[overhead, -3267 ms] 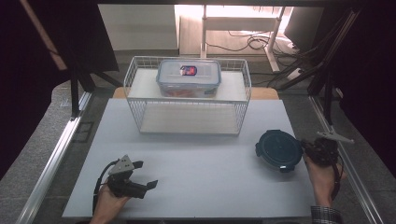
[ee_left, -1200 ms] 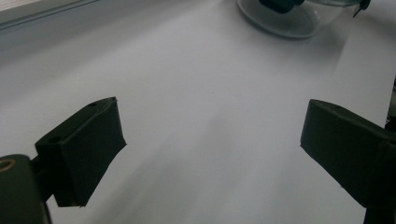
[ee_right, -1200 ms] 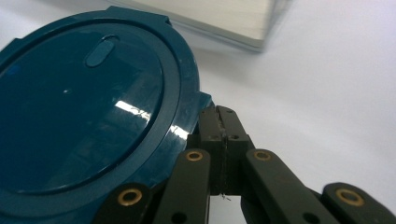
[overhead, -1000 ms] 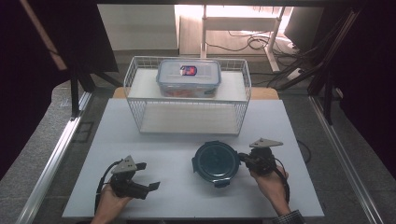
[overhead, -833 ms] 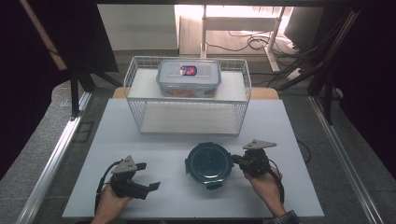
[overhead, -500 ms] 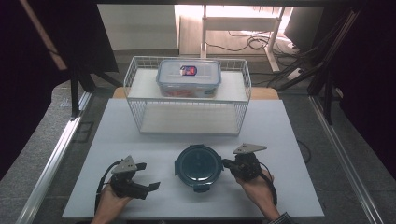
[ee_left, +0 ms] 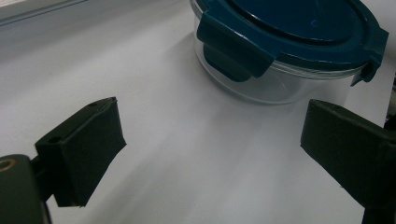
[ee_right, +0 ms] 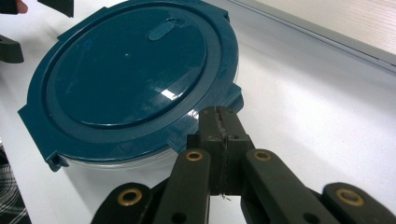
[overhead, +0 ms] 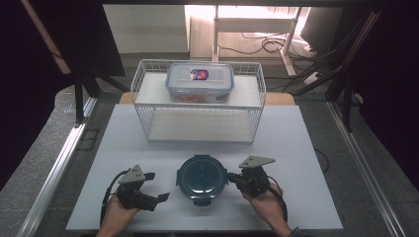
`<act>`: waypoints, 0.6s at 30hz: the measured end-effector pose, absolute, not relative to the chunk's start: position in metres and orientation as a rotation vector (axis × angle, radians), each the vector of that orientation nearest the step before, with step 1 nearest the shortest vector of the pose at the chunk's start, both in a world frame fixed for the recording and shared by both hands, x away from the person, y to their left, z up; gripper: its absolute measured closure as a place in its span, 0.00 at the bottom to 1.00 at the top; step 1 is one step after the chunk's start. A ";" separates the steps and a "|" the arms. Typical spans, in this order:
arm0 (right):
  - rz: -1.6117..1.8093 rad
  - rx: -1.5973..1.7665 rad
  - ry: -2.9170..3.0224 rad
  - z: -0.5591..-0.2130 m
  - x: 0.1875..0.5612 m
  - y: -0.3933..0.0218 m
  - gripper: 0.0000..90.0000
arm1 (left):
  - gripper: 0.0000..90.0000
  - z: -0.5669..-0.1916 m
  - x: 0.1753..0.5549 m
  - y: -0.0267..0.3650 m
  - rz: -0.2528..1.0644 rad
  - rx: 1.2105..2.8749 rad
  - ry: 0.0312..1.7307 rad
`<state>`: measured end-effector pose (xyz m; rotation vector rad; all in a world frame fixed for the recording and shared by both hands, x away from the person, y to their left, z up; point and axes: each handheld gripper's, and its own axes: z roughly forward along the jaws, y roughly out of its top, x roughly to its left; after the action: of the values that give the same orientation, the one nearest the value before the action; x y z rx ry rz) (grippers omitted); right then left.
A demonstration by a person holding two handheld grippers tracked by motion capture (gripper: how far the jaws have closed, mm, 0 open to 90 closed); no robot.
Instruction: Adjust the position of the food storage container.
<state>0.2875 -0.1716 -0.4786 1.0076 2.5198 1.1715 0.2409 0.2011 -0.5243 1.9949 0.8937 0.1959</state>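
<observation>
While the high view looked down on the white table (overhead: pixel 306 148), a round glass container (overhead: pixel 202 178) with a dark blue lid sat near the front edge, between the two grippers. The right gripper (overhead: pixel 236 180) was just beside the container's right side, held by the person's right hand (overhead: pixel 264 197). The left gripper (overhead: pixel 157 186) was a little apart from the container on its left, held by the left hand (overhead: pixel 118 212).

Farther back on the table stood a white wire basket (overhead: pixel 252 118). A clear box (overhead: pixel 199 82) with a see-through lid and a small sticker rested on the basket's top shelf.

From above, the jaws were too small to read. The left gripper view showed them plainly: the two black jaws were spread wide with nothing between them, and the container (ee_left: pixel 289 51) stood ahead of them with its clear glass wall and a blue clip hanging down.

The right gripper view showed the jaws pressed tight together, their tips right at the rim of the blue lid (ee_right: pixel 135 79). I could not tell if they pinched a lid tab or just touched it. A small oval bump sat on the lid's top.
</observation>
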 end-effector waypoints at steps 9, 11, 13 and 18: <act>1.148 0.899 2.486 -0.475 0.281 -0.177 0.85 | 0.07 -0.523 0.239 0.203 0.181 1.998 0.898; 1.179 0.918 2.474 -0.476 0.281 -0.183 0.72 | 0.07 -0.523 0.239 0.203 0.184 2.002 0.897; 1.211 0.949 2.463 -0.477 0.283 -0.189 0.55 | 0.07 -0.523 0.239 0.203 0.186 2.002 0.897; 1.249 1.001 2.475 -0.484 0.286 -0.199 0.29 | 0.07 -0.524 0.239 0.203 0.190 2.002 0.897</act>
<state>0.2864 -0.1993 -0.4836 1.0012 2.4753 1.2486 0.2391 0.2034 -0.5236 2.0015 0.8974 0.1896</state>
